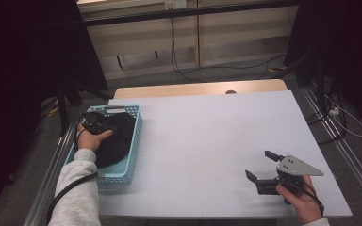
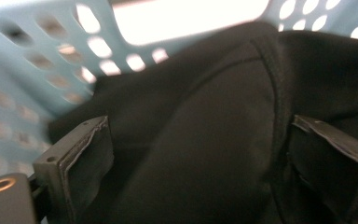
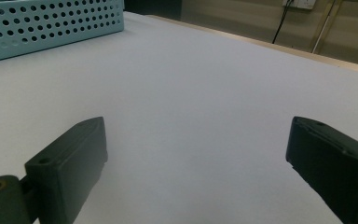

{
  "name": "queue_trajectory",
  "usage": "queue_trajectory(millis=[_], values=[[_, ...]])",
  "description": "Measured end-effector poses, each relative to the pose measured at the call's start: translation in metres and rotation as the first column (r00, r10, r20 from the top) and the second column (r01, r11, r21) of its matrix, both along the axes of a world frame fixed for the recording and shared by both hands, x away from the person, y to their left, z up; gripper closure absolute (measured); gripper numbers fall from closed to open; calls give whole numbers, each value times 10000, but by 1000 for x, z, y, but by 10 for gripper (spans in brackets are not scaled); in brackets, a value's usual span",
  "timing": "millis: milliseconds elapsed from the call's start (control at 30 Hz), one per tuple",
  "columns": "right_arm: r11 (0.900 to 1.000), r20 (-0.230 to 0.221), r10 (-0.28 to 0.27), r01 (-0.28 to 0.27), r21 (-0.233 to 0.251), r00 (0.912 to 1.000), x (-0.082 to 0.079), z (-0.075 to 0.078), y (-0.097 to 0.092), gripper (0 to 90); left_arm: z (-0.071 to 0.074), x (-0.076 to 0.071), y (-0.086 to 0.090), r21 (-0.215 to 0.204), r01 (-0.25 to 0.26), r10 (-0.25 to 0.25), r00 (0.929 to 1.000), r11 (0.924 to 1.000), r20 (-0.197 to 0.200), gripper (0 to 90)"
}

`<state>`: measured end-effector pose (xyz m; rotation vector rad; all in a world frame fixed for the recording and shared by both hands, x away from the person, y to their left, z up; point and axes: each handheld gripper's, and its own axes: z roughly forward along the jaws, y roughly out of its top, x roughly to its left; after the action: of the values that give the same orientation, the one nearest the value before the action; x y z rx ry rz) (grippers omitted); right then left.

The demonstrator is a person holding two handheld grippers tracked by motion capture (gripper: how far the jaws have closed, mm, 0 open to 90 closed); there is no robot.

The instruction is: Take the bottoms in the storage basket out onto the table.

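I am holding my left tool [image 2: 200, 154], jaws apart, over soft, light black cloth [image 1: 115, 139] in the blue basket [image 1: 134, 141] at the worktop's left edge, aiming for a raised fold.

A basket [image 1: 133, 141] is placed at the table's [image 1: 207, 141] left edge, a garment [image 1: 115, 139] is held within it, and the right gripper [image 1: 262, 166] is found near the front right corner.

No readable text, label, brand, number or sign appears anywhere.
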<state>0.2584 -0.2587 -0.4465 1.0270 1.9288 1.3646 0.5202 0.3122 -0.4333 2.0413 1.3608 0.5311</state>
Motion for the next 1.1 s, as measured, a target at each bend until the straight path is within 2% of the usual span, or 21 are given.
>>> queue_trajectory(millis=[33, 67, 267, 367, 700, 800, 833, 900, 933, 1000, 1033, 1067, 1100], values=[[10000, -23, 34, -34, 30, 10000, 0, 0, 0, 45, -10, 2, 0, -117, -169, 162, 9982, 9998, -585, 45], [10000, -42, 61, -61, 74, 10000, 1, -1, 0, 45, -14, 2, 0, -179, -191, 179, 9979, 9997, -622, 48], [9999, -56, 100, -100, 80, 9999, 1, -1, 0, 46, -21, 4, -2, -257, -209, 196, 9987, 9995, -479, 15], [9999, -86, 137, -137, 47, 9999, 1, -1, 0, 46, -23, 2, -2, -126, -92, 88, 9994, 9999, -338, 20], [9997, -38, 243, -243, 5, 9997, -1, 0, 1, 45, -18, -7, -10, -239, -348, 335, 9980, 9991, -534, 173], [9997, -62, 262, -262, -9, 9996, -1, 0, 2, 45, -16, -10, -13, -203, -345, 332, 9977, 9992, -590, 297], [9995, -76, 303, -304, -9, 9995, -1, 0, 2, 45, -14, -12, -13, -115, -174, 165, 9973, 9998, -715, 336], [9994, -76, 335, -335, -20, 9994, 0, 0, 3, 45, -14, -13, -15, -168, -231, 220, 9975, 9996, -668, 407], [9994, -76, 335, -335, -20, 9994, 0, 0, 3, 45, -13, -14, -15, -155, -175, 164, 9973, 9997, -718, 407], [9994, -68, 353, -354, -57, 9994, -1, 0, 4, 45, -11, -16, -16, -239, -185, 165, 9965, 9995, -822, 536], [9994, -69, 347, -347, -46, 9994, -1, 0, 4, 41, -9, -18, -17, -372, -166, 127, 9946, 9992, -1029, 588], [9994, -69, 347, -347, -46, 9994, -1, 0, 4, 41, -9, -18, -17, -372, -166, 127, 9946, 9992, -1029, 630], [9994, -74, 355, -356, -33, 9993, 0, 0, 3, 40, -8, -18, -18, -586, -152, 77, 9918, 9982, -1275, 652]])
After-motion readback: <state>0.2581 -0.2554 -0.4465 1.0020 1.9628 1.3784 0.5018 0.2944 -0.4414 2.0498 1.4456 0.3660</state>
